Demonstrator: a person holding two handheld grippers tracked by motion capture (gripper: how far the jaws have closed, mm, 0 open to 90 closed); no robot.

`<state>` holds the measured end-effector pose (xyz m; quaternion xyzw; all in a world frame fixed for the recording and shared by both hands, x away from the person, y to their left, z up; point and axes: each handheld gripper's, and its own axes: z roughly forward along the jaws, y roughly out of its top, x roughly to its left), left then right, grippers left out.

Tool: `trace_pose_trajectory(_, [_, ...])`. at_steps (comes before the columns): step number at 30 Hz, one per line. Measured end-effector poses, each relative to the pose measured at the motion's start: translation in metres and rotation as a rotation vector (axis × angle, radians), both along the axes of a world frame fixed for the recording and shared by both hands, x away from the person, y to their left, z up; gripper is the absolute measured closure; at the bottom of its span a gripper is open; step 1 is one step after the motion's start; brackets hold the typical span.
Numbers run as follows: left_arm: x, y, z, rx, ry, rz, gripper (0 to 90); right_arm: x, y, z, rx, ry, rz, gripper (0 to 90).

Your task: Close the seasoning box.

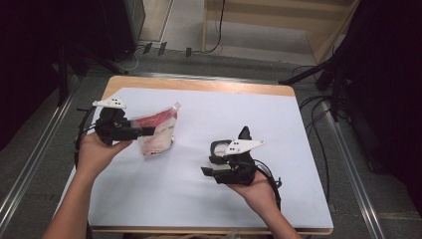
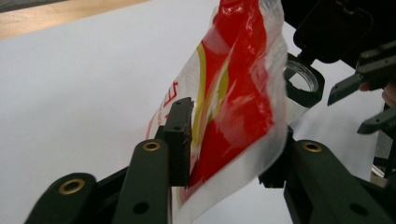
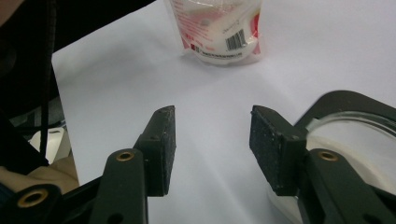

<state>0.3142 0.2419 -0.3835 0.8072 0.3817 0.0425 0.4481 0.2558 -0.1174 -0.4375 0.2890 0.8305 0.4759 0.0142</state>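
- White sheet (image 1: 199,199) over wooden table (image 1: 199,83); wood strip bare along far edge, sheet running nearly to left, right and near edges.
- Broad bare stretch of sheet at far right and across centre; another bare stretch at near left, beside the forearm.
- Red-and-white pouch (image 1: 158,130) standing on left half of sheet, well inside the far and left edges, top corner tilted toward the far side.
- Left gripper (image 1: 142,132) level at pouch's left side, held from below by left hand (image 1: 97,152). In left gripper view, pouch (image 2: 233,102) between the jaws: left pad (image 2: 180,140) right at the film, right pad hidden behind the pouch; pressing or loose not to be told.
- Right gripper (image 1: 209,167) near centre-right, resting in right hand (image 1: 256,191), well apart from pouch. Jaws part-way open with nothing between; bare sheet seen through the gap in right gripper view (image 3: 212,140).
- Black ring with clear middle (image 1: 218,148) on sheet, just beside right gripper on its far side; in right gripper view close against the right jaw (image 3: 355,121); touching or not unclear.
- Open lane of sheet between the two grippers; the ring the sole obstacle, close to the right jaws.
- Off-table: metal rails (image 1: 30,159) along both sides, cables (image 1: 313,107) on floor at right, wooden frame (image 1: 278,20) beyond far edge.
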Motion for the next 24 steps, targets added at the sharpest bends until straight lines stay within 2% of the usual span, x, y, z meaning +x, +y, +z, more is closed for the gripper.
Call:
trace_pose_trajectory(3, [-0.004, 0.001, 0.003, 0.016, 0.002, 0.012, 60.4, 0.000, -0.008, 0.000, -0.006, 0.006, 0.001, 53.2])
trace_pose_trajectory(5, [-0.007, 0.003, 0.003, 0.003, -0.006, 0.015, 58.0, 0.000, -0.013, 0.000, -0.003, 0.018, -0.003, 54.4])
trace_pose_trajectory(8, [-0.011, 0.008, 0.004, 0.013, -0.009, 0.021, 55.1, 0.001, -0.018, 0.001, 0.006, 0.032, -0.015, 57.3])
trace_pose_trajectory(11, [-0.014, 0.013, 0.005, -0.002, 0.000, 0.020, 52.7, 0.002, -0.023, 0.004, 0.019, 0.037, -0.019, 61.2])
trace_pose_trajectory(17, [-0.013, 0.023, 0.003, -0.027, 0.021, 0.005, 49.7, 0.002, -0.034, 0.007, -0.001, 0.036, -0.020, 76.6])
trace_pose_trajectory(21, [-0.014, 0.027, 0.004, -0.008, 0.011, 0.003, 49.1, 0.004, -0.040, 0.006, -0.021, 0.052, -0.009, 86.6])
trace_pose_trajectory(24, [-0.015, 0.033, 0.006, -0.038, 0.012, 0.010, 48.7, 0.002, -0.044, 0.008, -0.051, 0.041, -0.012, 90.0])
